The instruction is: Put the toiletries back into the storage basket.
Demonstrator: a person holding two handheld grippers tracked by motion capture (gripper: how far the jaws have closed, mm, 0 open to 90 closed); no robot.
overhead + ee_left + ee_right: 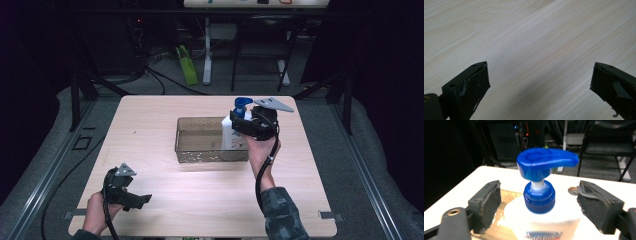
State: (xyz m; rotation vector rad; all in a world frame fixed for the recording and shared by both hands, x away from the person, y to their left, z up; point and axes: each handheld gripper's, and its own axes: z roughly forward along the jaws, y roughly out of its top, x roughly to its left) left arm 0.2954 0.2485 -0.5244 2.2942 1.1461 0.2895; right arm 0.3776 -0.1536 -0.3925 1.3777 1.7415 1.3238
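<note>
1. Pump bottle (pixel 233 131): white body, blue pump head, standing upright at the right end of the clear tray (pixel 200 155).
2. Right claw (pixel 537 202): jaws parted, one each side of the bottle's shoulder, pads (pixel 489 203) clear of it; no grip.
3. In the high view the right claw (pixel 239 122) sits level with the bottle's neck, coming from its right.
4. Left claw (pixel 539 82): jaws wide apart, nothing between them, bare wood grain below.
5. Left claw (pixel 144 199) is near the desk's (pixel 150 125) front left corner, well apart from the tray.
</note>
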